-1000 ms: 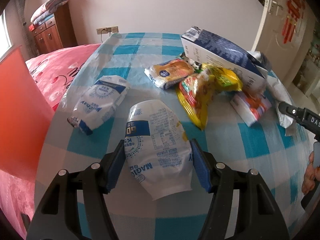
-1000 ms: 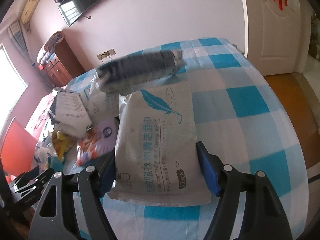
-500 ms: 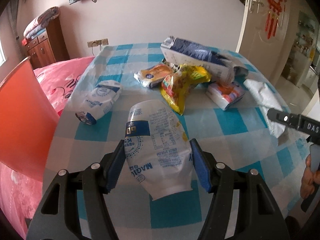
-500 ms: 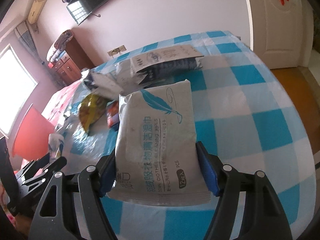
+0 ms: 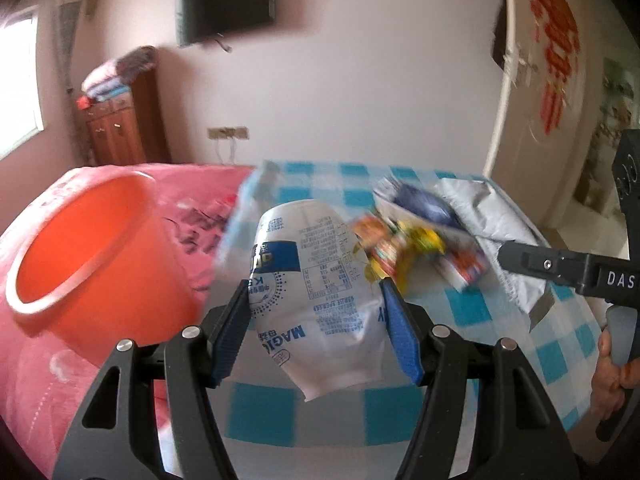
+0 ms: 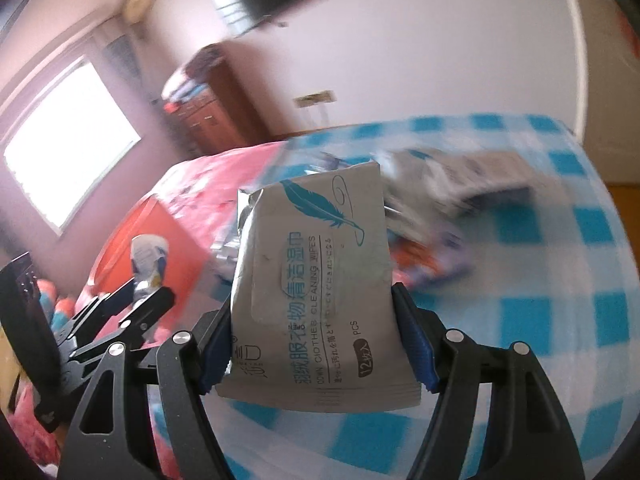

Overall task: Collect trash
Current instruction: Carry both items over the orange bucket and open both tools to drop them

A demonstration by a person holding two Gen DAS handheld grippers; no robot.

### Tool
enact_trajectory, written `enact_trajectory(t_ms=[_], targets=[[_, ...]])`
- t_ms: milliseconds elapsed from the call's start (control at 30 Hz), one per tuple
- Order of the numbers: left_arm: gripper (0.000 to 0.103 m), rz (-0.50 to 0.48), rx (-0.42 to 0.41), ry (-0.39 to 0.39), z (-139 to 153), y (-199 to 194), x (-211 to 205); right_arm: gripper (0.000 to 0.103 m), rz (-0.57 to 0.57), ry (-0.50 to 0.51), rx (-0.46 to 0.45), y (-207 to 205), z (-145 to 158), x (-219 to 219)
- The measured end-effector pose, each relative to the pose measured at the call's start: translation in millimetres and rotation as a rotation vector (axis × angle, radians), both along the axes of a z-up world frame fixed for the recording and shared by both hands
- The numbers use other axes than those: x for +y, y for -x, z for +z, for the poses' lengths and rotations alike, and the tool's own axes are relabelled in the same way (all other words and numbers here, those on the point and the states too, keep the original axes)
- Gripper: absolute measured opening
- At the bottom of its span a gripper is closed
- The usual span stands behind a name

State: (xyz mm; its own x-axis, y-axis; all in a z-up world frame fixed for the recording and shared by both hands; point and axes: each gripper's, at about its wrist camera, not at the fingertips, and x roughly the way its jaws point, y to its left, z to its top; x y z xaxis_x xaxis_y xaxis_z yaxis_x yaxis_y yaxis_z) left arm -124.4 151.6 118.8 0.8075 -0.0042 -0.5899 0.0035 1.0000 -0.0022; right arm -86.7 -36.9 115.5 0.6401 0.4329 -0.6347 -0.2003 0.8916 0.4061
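Tongs clenched, left gripper on white snack bag, right gripper on wipes pack: I've just swung both off the table; orange bin now at ten o'clock, so drop comes next.

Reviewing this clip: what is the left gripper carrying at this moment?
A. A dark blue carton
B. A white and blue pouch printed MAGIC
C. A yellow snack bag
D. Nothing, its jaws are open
B: in the left wrist view the left gripper has its jaws closed on the sides of the white and blue pouch, held up in front of the checked table, with the orange bucket to its left.
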Motion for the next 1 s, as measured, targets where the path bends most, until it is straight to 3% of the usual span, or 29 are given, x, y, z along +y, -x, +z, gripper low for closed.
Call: enact_trajectory(t_ms=[333, 600, 800, 867, 900, 1000], targets=[[0.065, 0.24, -0.105, -0.01, 42.2, 10.5, 99.6, 0.072, 0.282, 0.005, -0.065, -53.3, 56.5, 132.2], [0.065, 0.402, -0.072, -0.018, 35.6, -4.9, 172.4, 0.072, 0.411, 0.013, -0.083, -92.7, 75.0, 218.5], [0.065, 0.437, -0.042, 0.0, 24.3, -16.6, 196.3, 0.073, 0.455, 0.018, -0.072, -107.2, 68.8, 259.2], [0.072, 0.446, -0.04, 0.002, 20.6, -15.1, 200.8, 0.075, 0.465, 0.026, -0.071, -111.0, 66.4, 269.2], [0.082, 0.455, -0.038, 0.003, 18.1, -15.5, 202.5, 0.076, 0.478, 0.013, -0.068, -112.6, 65.0, 271.7], [0.087, 0.473, -0.033, 0.008, 13.0, -12.1, 204.4, 0.081, 0.472, -0.002, -0.079, -111.3, 62.9, 273.8]])
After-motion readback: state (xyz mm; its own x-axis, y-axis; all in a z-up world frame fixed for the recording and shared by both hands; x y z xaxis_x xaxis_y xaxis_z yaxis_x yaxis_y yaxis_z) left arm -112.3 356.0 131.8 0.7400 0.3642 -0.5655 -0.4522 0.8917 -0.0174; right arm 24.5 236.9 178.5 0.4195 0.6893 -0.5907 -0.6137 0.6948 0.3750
